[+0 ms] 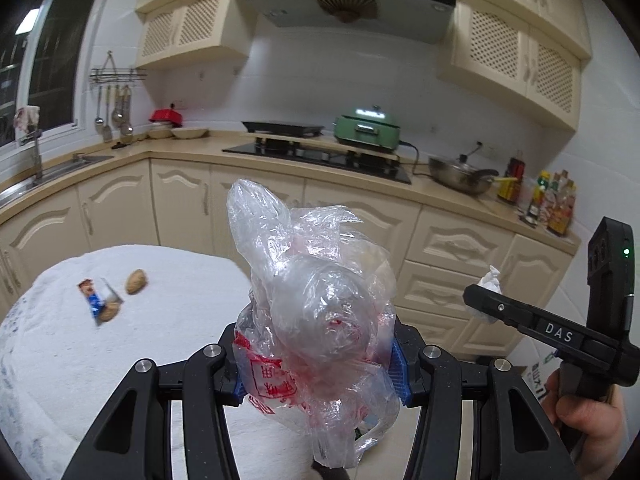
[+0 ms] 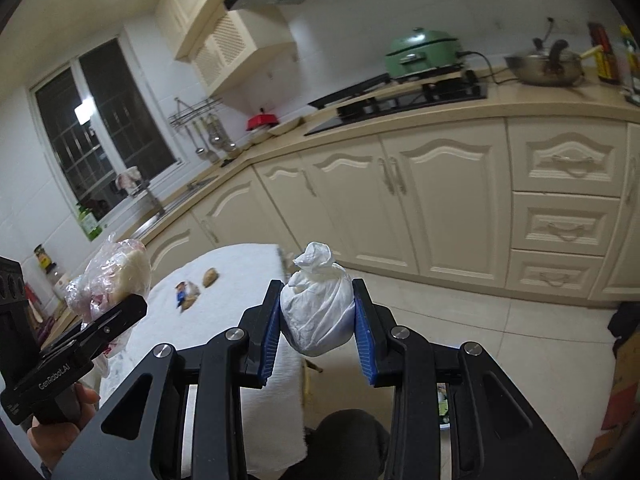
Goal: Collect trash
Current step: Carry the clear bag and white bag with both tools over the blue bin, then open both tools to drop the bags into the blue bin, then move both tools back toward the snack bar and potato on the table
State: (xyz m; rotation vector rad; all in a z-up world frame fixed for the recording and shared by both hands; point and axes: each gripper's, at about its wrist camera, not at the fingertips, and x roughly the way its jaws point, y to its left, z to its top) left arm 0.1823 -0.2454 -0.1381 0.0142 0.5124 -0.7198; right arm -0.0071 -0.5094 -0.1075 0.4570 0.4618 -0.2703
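Observation:
My left gripper [image 1: 320,376] is shut on a crumpled clear plastic bag [image 1: 316,292] with red print, held up in the air to the right of the white-clothed table [image 1: 168,344]. My right gripper [image 2: 316,320] is shut on a knotted white tissue wad [image 2: 318,308], also held in the air past the table's edge. In the left wrist view the right gripper [image 1: 486,300] shows at the right with the white wad [image 1: 491,278]. In the right wrist view the left gripper [image 2: 120,312] shows at the left with the plastic bag [image 2: 112,276]. A torn snack wrapper [image 1: 98,298] and two brown nut shells [image 1: 136,281] lie on the table.
Cream kitchen cabinets [image 1: 452,248] and a counter with a stove [image 1: 320,156], a green cooker [image 1: 366,128], a wok [image 1: 460,174] and bottles [image 1: 556,204] stand behind. A sink [image 1: 48,172] is at the left. Tiled floor [image 2: 480,320] lies to the right, with cardboard [image 2: 624,392] at its edge.

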